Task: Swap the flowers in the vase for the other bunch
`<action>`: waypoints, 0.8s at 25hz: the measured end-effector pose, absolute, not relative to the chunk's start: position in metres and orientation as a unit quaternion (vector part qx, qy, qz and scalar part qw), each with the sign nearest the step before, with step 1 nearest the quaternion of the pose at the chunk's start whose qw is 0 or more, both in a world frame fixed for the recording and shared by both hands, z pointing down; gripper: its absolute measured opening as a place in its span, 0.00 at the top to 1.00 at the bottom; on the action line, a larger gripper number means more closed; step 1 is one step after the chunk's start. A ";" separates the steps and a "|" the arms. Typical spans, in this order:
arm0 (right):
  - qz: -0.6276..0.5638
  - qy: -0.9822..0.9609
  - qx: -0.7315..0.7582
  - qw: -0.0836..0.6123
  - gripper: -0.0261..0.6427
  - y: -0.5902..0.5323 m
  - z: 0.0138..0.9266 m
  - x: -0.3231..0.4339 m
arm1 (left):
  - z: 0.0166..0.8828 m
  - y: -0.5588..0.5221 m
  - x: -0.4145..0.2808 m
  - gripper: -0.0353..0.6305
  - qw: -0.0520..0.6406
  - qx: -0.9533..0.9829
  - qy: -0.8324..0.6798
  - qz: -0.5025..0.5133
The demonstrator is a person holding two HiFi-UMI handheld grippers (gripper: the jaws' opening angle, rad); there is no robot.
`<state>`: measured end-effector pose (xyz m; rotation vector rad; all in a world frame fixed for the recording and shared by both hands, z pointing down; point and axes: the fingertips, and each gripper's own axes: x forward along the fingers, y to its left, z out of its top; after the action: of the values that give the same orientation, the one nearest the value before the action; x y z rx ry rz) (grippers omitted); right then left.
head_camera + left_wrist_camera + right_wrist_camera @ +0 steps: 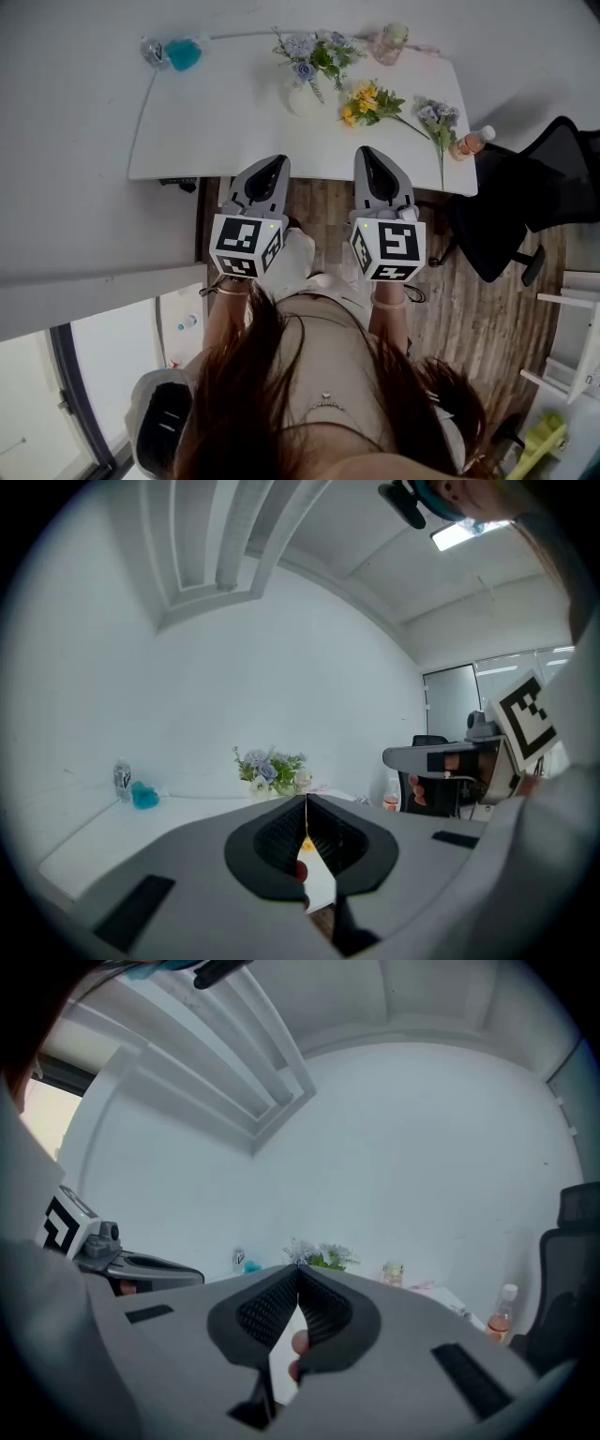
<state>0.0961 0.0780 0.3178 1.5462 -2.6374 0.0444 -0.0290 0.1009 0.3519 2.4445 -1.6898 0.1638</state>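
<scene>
Standing in the white vase [300, 97] toward the back of the white worktop [206, 131], the lilac and blue flowers [314, 52] spread above its mouth. Just right of the vase the yellow bunch [367, 101] lies loose on the worktop, and further right lies a purple sprig [439, 117], its stem pointing to the near edge. A bottle [473, 141] of orange drink stands beside the sprig at the right edge. A glass jar [392, 42] stands behind the bunches, and a blue object [183, 53] sits at the far left corner. A black office chair [525, 202] stands off the right end. The left gripper [278, 159] and right gripper [367, 150] hover side by side at the near edge, fingers pressed together on nothing.
</scene>
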 end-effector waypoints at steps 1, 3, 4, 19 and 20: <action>0.017 -0.861 0.507 0.047 0.92 0.072 0.320 0.095 | 0.352 0.096 -0.031 0.94 0.084 0.819 -0.566 0.054; 0.018 -0.859 0.510 0.051 0.92 0.061 0.322 0.093 | 0.351 0.085 -0.036 0.94 0.083 0.819 -0.566 0.054; 0.018 -0.858 0.510 0.051 0.92 0.056 0.322 0.091 | 0.351 0.079 -0.038 0.94 0.083 0.819 -0.566 0.054; 0.004 -0.860 0.508 0.045 0.92 -0.026 0.303 0.069 | 0.354 -0.003 -0.064 0.94 0.097 0.825 -0.554 0.057; 0.001 -0.859 0.510 0.046 0.92 -0.032 0.301 0.068 | 0.355 -0.008 -0.065 0.94 0.100 0.827 -0.550 0.059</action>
<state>0.0683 -0.0322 0.3010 1.5577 -2.6224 0.0035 -0.0649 -0.0078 0.3552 2.4446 -1.6252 0.1730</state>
